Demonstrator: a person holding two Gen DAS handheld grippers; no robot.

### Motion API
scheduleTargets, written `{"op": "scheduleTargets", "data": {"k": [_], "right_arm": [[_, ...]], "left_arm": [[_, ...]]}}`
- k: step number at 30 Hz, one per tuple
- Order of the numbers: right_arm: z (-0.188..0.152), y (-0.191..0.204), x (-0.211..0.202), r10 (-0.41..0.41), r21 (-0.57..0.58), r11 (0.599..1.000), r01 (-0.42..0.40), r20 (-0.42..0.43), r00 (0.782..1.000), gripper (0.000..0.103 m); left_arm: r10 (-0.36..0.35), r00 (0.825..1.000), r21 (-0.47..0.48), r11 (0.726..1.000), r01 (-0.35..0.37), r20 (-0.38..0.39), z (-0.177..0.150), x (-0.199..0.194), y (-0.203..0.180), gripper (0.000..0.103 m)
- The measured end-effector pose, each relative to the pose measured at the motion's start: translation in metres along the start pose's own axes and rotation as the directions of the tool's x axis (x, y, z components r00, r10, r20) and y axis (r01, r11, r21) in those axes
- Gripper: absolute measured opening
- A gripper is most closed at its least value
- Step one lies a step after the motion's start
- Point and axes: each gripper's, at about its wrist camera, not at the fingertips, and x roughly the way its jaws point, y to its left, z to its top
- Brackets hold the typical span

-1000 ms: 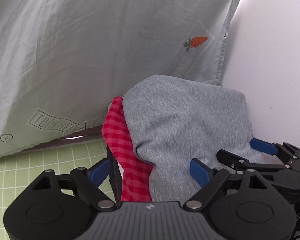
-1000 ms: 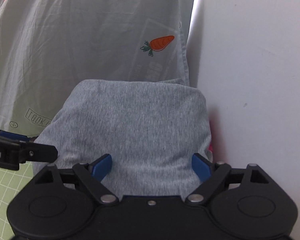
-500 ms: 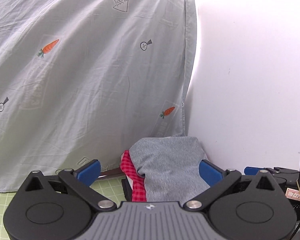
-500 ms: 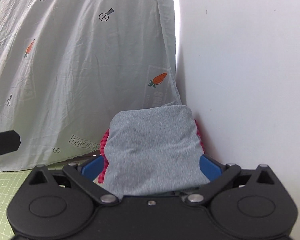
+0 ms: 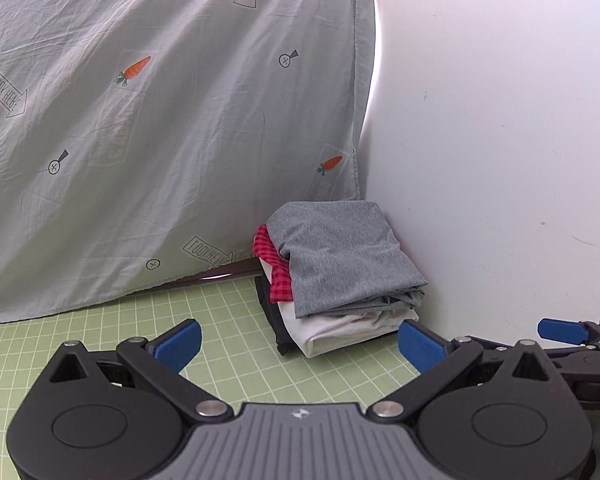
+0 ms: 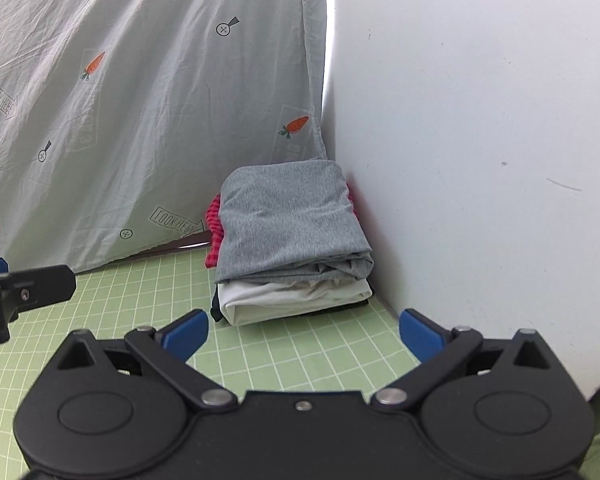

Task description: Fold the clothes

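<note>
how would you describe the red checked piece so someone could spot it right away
Find the corner where the white wall meets the pale carrot-print sheet; a stack of folded clothes sits there on the green grid mat. The red checked cloth pokes out at the stack's left, under the grey knit top layer, and is the only patterned piece.

Your left wrist camera is looking forward and slightly downward over its own wide-spread gripper (image 5: 298, 340) at the bottom of the frame, facing the stack of folded clothes (image 5: 340, 268) near the centre, with the green grid mat (image 5: 228, 312) below it and the carrot-print sheet (image 5: 160, 120) filling the upper left. Your right wrist camera is looking the same way from just beside it, over its own gripper (image 6: 304, 332), and is sitting a little nearer the white wall (image 6: 480, 140) on the right. Both views are sharing the stack, mat, sheet and wall, and each is catching the other gripper at a frame edge.
</note>
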Motion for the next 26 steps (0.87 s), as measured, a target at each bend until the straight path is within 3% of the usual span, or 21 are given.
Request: {"op": "scheduleTargets", "data": {"k": [8,26], "right_arm": [[-0.018,-0.009,-0.027,-0.001,0.0,1.0,0.001,-0.012,1.0,0.103],[-0.027,-0.014,-0.053,0.002,0.012,1.0,-0.002,0.011,1.0,0.103]], "left_arm": [[0.002,1.0,-0.003,1.0,-0.002,-0.02,-0.02,-0.025,-0.011,0.103],[-0.005,1.0,0.013,1.0,0.005,-0.003,-0.026,-0.045,-0.022,0.103]]}}
